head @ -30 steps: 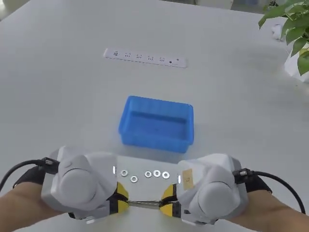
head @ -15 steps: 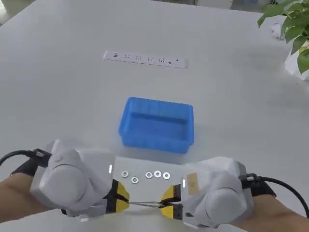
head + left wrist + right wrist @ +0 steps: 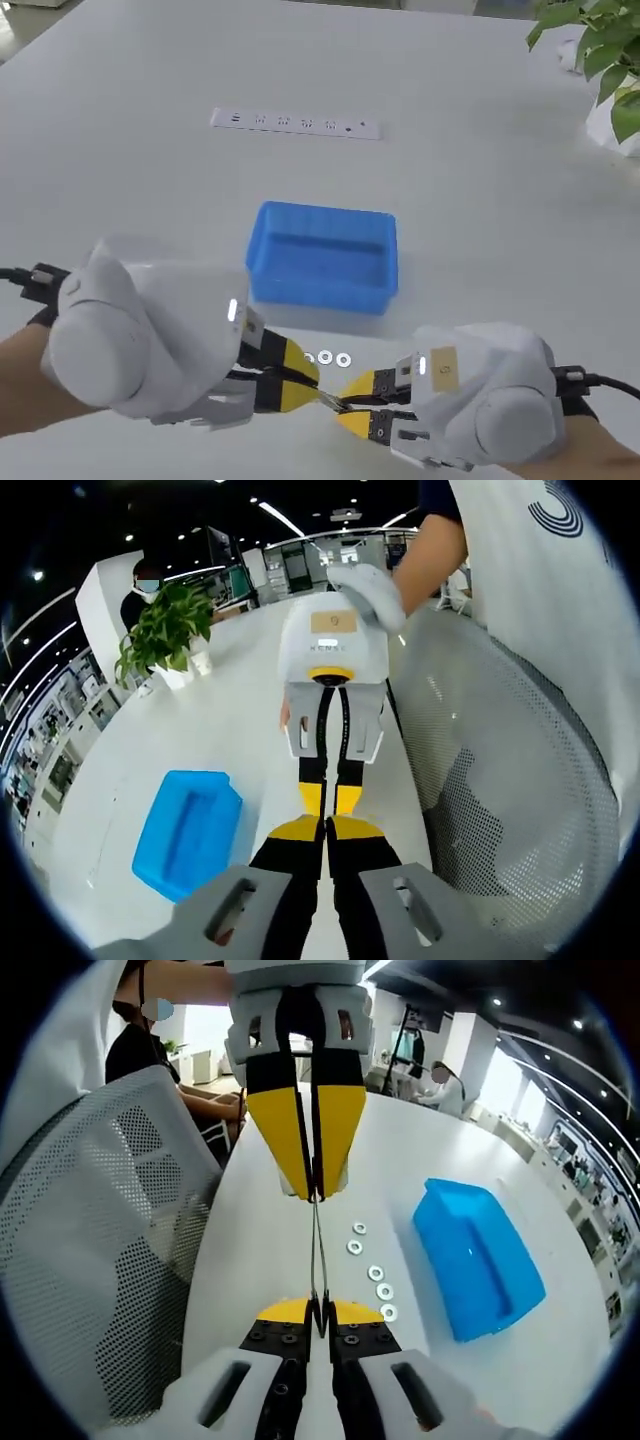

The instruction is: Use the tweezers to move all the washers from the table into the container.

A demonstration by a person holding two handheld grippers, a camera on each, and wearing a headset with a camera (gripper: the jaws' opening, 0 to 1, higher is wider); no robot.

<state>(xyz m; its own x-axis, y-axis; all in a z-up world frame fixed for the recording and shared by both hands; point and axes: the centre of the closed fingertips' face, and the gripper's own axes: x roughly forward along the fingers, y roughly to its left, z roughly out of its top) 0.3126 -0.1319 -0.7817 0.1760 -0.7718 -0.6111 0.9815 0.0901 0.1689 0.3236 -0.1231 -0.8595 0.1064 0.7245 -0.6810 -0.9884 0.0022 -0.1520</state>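
Now both grippers meet nose to nose low over the bench [image 3: 480, 200], with the tweezers [image 3: 317, 1255] strung between them. The right gripper [image 3: 318, 1310] has its yellow jaws pinched narrow on one end of the thin metal legs. The left gripper [image 3: 315, 1192], facing it head-on, is clamped just as tight on the other end. In the left gripper view its own jaws are pressed together with no gap showing, and the right gripper's tips sit just ahead of them.

The washers [image 3: 375, 1273], five of them, lie in a loose line on the bench. They are just off to the right of the tweezers as the right gripper looks along them, touching neither gripper. Further out on that same side sits the blue container [image 3: 475, 1260], open top up, apart from the washers.

In the head view the washers lie between the jaws and the container. Well beyond the container are a white power strip [image 3: 295, 123] and a leafy plant [image 3: 600, 50]. A mesh chair back [image 3: 120, 1220] stands to the right gripper's left.
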